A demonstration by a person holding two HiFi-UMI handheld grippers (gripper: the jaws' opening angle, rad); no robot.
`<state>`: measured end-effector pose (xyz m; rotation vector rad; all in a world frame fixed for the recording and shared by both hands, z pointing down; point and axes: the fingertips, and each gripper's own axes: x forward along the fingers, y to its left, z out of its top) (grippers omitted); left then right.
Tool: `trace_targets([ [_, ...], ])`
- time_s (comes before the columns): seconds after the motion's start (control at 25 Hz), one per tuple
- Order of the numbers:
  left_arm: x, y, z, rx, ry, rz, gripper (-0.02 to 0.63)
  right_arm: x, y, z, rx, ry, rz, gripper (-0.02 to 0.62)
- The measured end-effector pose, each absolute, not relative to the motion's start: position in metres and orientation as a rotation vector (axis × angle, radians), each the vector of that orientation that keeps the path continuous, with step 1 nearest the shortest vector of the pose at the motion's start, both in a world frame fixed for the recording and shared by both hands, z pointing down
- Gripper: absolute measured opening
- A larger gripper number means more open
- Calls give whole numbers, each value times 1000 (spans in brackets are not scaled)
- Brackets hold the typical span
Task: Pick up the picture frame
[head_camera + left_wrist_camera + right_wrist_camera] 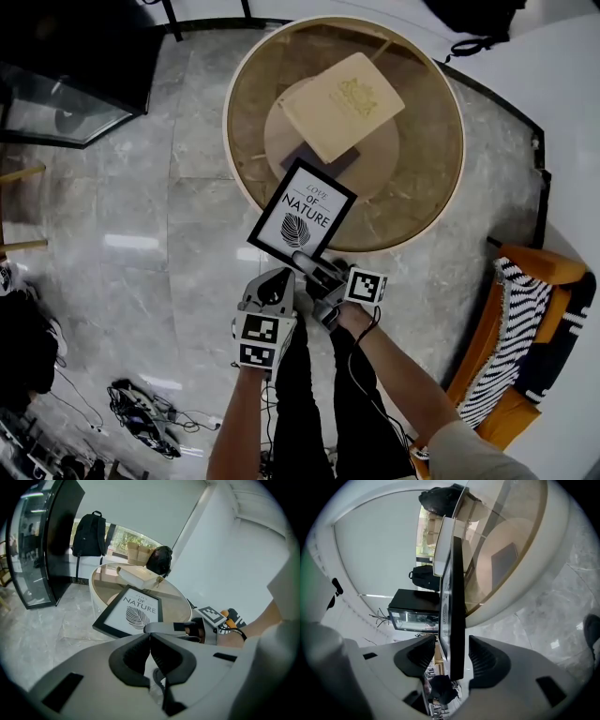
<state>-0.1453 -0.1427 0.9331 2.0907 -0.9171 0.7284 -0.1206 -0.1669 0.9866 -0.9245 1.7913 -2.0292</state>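
Note:
The picture frame (302,217) is black with a white print of a leaf. It leans tilted over the near rim of the round table (232,150), its lower end hanging off toward me. My right gripper (316,269) straddles that lower edge. In the right gripper view the frame (457,620) stands edge-on between the jaws of the right gripper (452,656), with a gap at each pad. My left gripper (279,278) hovers just left of it, shut and empty. The left gripper view shows the frame (131,613) ahead of the left gripper (150,641).
A cream book (342,105) lies on a round wooden board on the table. An orange chair with a striped cushion (525,323) stands at the right. A black glass cabinet (66,66) is at the far left. Cables (141,412) lie on the marble floor.

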Motion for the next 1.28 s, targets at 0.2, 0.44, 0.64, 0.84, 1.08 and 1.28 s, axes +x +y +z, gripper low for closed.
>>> trace_targets([
  [0.2,-147,-137,936,2078,-914,731,21,-120,-174,990,-888,1743,-2016,232],
  [0.44,-153,-135,942,2067,-920,736,21,-121,-175,987,-873,1754,-2002,108],
  [0.64,-153,-133,942,2045,-936,726,21,-123,-177,982,-862,1790,-1985,78],
  [0.84,-150,-129,942,2042,-924,724,21,-123,-175,970,-847,1810,-1956,46],
  [1.08,-147,-133,933,2053,-932,722,21,-116,-169,970,-904,1911,-1934,41],
  [1.28,-146,-132,925,2056,-933,729,21,-112,-161,957,-966,1988,-1930,40],
])
